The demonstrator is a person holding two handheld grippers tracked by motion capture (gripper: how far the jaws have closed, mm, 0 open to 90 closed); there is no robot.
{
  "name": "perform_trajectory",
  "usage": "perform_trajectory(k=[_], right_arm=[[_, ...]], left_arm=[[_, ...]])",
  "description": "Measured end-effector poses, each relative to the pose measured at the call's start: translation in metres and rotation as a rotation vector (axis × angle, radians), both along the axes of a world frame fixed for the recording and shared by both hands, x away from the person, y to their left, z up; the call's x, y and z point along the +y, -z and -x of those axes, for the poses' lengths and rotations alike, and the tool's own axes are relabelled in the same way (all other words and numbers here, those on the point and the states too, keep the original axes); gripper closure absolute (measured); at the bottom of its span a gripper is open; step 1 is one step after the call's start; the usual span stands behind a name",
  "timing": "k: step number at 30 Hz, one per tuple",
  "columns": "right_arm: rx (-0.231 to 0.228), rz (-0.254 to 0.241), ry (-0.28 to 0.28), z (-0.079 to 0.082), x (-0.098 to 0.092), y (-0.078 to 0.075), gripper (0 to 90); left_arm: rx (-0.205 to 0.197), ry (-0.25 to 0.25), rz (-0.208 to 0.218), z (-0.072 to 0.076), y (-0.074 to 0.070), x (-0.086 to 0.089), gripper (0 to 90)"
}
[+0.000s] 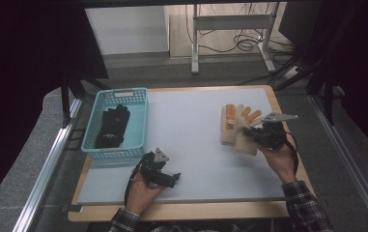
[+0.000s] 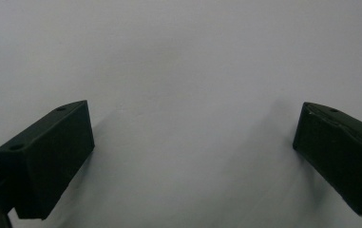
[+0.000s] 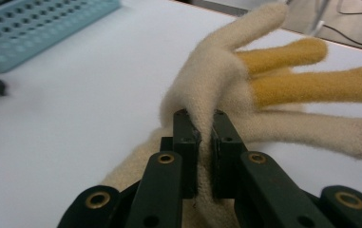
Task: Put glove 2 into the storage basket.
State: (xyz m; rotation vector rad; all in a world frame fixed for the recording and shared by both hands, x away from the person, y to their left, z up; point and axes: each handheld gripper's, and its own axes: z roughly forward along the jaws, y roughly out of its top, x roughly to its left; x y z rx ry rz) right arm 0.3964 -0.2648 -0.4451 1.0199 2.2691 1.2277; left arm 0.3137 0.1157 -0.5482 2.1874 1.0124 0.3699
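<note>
High view: the right tongs (image 1: 253, 135) partly cover the cream glove (image 1: 234, 126); their grip is hard to make out. Left gripper view: left tongs (image 2: 193, 156) spread over bare bench (image 2: 178, 57). Right gripper view: tongs pinching the glove's fabric.

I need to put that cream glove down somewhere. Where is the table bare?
Bare: the white mat between the teal basket and the cream gloves, and the near strip between both hands. Crowded: the basket, holding a black glove, and around the right gripper.
</note>
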Motion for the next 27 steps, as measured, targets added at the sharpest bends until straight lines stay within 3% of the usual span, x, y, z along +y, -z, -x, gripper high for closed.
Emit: perform_trajectory(k=[10,11,14,15,18,19,21,24,27], right_arm=[[0.016,0.011,-0.158,0.028,0.075,0.005,81.8],[0.016,0.011,-0.158,0.028,0.075,0.005,81.8],[0.047,0.044,-0.19,0.029,0.099,0.026,81.7],[0.047,0.044,-0.19,0.029,0.099,0.026,81.7],[0.087,0.048,-0.209,0.029,0.111,0.045,81.4],[0.102,0.057,-0.225,0.031,0.117,0.055,80.1],[0.095,0.06,-0.242,0.034,0.12,0.06,74.1],[0.079,0.052,-0.237,0.033,0.117,0.055,58.8],[0.068,0.021,-0.21,0.028,0.105,0.043,56.8]], left_arm=[[-0.002,-0.001,0.001,0.0,0.0,0.0,0.3],[-0.002,-0.001,0.001,0.0,0.0,0.0,0.3],[-0.003,0.001,-0.001,0.0,0.0,0.0,0.4],[-0.003,0.001,-0.001,0.0,0.0,0.0,0.4],[-0.002,0.001,0.0,0.0,0.0,0.0,0.4],[-0.001,0.002,-0.003,0.0,0.0,0.0,0.4],[-0.002,0.003,-0.003,0.0,0.0,0.0,0.4],[-0.003,0.0,0.001,0.0,0.0,0.0,0.4],[-0.003,0.001,-0.001,0.0,0.0,0.0,0.4]])
